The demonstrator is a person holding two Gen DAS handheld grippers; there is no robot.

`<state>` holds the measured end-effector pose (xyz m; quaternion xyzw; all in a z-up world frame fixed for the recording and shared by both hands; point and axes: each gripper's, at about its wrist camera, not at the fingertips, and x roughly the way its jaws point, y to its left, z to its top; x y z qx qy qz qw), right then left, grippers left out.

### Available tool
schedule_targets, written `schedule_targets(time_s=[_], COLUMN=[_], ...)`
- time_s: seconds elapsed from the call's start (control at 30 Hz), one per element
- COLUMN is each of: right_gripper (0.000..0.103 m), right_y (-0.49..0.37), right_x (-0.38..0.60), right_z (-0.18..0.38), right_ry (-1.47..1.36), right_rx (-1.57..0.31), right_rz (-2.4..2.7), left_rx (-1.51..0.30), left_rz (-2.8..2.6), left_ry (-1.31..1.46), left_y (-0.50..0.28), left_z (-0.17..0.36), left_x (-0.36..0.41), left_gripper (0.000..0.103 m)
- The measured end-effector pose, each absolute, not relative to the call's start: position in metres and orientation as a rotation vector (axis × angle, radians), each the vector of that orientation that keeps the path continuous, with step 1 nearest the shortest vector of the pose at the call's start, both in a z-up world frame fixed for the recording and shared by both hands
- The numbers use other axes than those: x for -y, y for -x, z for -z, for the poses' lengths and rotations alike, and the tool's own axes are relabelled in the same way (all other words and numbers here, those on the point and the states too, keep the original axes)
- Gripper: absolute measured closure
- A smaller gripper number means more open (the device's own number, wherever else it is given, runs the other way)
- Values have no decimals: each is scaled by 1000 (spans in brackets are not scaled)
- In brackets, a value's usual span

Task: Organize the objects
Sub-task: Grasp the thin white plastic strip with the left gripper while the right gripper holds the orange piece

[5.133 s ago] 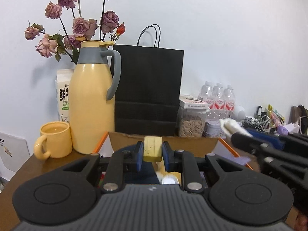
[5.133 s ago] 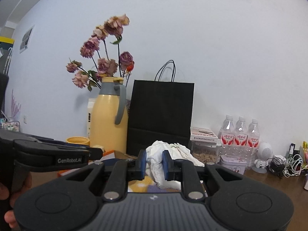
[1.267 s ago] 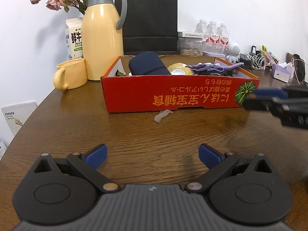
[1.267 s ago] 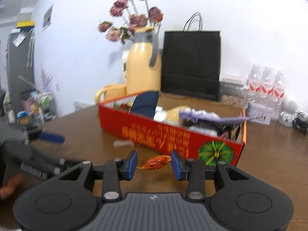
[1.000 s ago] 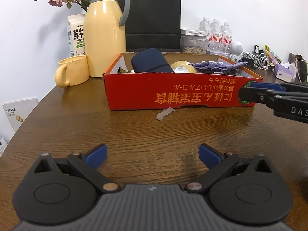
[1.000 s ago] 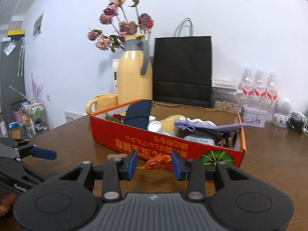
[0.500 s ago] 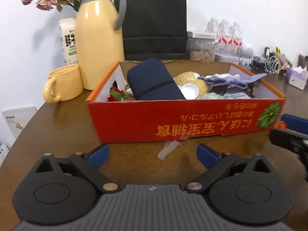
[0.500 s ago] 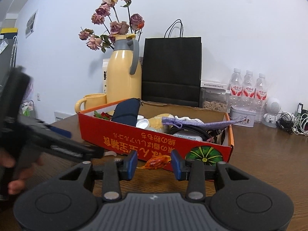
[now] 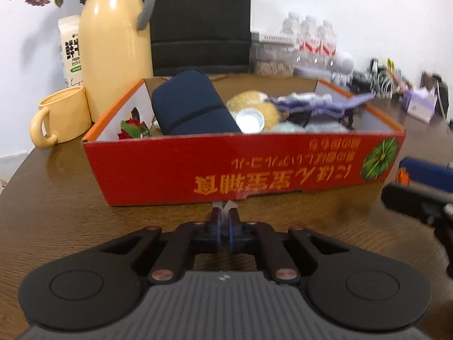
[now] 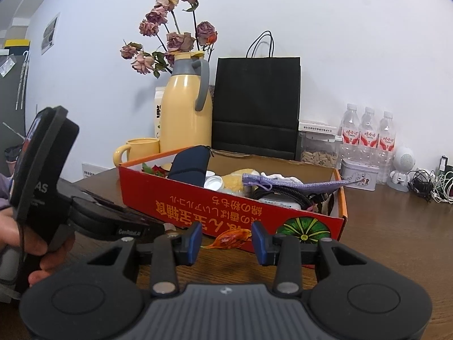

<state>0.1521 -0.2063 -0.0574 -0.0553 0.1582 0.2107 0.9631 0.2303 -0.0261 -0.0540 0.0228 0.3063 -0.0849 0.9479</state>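
Left wrist view: the left gripper (image 9: pixel 223 218) sat low over the wooden table (image 9: pixel 56 198), its jaws having just closed together on a small pale scrap (image 9: pixel 223 205) lying against the foot of the red cardboard box (image 9: pixel 240 170). Only the scrap's tip showed between the pads, so what it was could not be told. Inside the box lay a navy pouch (image 9: pixel 192 104), a lilac cloth bag (image 9: pixel 320 103) and other small items (the frame was blurred). A yellow mug (image 9: pixel 61 119) and a yellow thermos jug (image 9: pixel 116 45) stood to the box's left.

Right wrist view: the right gripper (image 10: pixel 226 242) was clamped, jaws partly apart, on an orange-red wrapped sweet (image 10: pixel 230 239) held in front of the box's near wall. At left, a person's hand (image 10: pixel 25 243) held the left gripper, its tip down by the box. A black paper bag (image 10: pixel 256 104) stood behind.
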Motion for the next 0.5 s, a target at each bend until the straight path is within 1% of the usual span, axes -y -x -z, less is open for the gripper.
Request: schedule_targets(time_s=[0.5], right_gripper=[66], right_y=[-153], right_x=[208], right_z=[57], right_ry=[112], right_rx=[-315], right_rz=[-423], left_rx=[-492], left_rz=[213], left_ry=[8], left_y=[-178], left_z=[33], left_x=[27], left_gripper=[99])
